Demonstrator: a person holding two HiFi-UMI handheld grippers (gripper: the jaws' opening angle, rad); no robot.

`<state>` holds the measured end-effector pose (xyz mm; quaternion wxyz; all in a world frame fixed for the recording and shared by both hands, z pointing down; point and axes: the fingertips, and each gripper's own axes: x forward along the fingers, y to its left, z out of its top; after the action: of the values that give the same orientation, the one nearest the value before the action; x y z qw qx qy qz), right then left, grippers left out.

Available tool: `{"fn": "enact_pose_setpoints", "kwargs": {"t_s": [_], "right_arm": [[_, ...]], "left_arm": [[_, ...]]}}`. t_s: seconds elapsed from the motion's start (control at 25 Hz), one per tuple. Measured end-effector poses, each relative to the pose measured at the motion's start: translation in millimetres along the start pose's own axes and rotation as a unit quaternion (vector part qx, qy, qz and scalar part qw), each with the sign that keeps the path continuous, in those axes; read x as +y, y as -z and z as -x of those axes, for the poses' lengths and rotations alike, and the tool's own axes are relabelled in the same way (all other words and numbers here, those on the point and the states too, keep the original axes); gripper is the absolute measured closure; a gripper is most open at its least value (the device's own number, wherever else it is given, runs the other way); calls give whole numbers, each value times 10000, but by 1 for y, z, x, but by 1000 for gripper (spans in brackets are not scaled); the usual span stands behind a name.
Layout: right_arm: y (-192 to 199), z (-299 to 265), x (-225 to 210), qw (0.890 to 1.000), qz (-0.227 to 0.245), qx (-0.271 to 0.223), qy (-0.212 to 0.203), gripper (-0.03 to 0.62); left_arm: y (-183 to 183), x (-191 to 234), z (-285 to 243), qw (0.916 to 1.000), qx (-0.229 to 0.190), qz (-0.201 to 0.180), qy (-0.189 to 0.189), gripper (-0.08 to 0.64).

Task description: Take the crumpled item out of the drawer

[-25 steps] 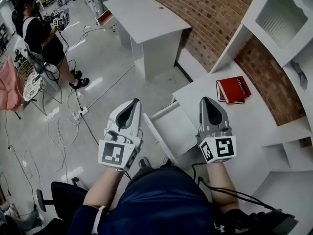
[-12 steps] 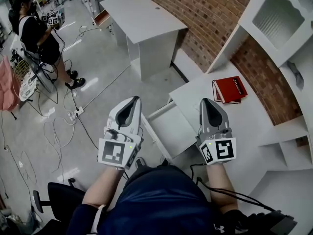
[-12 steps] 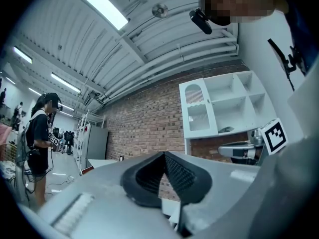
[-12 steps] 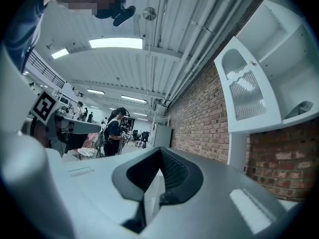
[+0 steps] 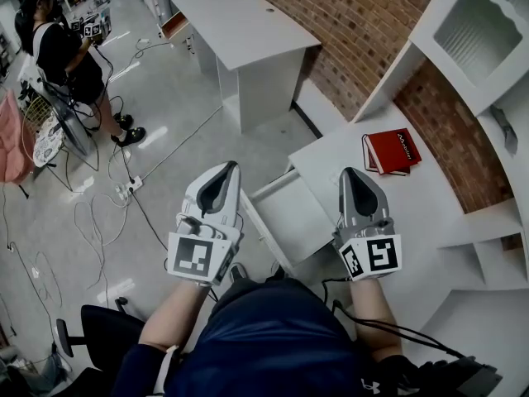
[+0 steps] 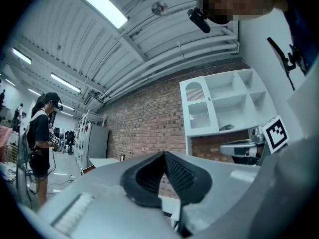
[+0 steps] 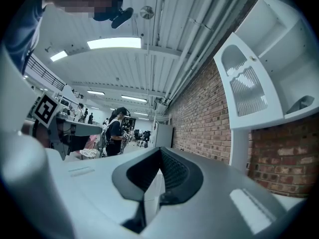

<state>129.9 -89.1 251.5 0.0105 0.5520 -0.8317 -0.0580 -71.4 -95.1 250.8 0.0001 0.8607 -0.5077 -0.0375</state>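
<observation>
The white drawer [image 5: 291, 215] stands pulled out from the desk [image 5: 413, 205], and the part of its inside that shows is bare white. No crumpled item shows in any view. My left gripper [image 5: 226, 166] is held above the floor, left of the drawer, its jaws shut with nothing between them. My right gripper [image 5: 352, 171] hovers over the desk's front part, right of the drawer, also shut and empty. In the left gripper view the left gripper [image 6: 163, 155] points at the brick wall; in the right gripper view the right gripper [image 7: 159, 150] does the same.
A red book [image 5: 393, 150] lies on the desk near the brick wall. White shelving [image 5: 471, 23] rises at the right. A second white table [image 5: 240, 25] stands farther off, with a person [image 5: 64, 52] holding grippers at far left. Cables [image 5: 99, 222] trail over the floor; a chair [image 5: 91, 337] is behind.
The head view has shifted a little. Both grippers keep their places and stay shut.
</observation>
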Motion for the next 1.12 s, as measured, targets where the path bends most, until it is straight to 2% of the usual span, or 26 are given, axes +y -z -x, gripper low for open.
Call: {"fn": "enact_pose_setpoints", "kwargs": {"t_s": [1.12], "right_arm": [[22,-6,-14,9996,-102,241,118,591]], "left_arm": [[21,4,-23,9996,245,107,68,558]]}}
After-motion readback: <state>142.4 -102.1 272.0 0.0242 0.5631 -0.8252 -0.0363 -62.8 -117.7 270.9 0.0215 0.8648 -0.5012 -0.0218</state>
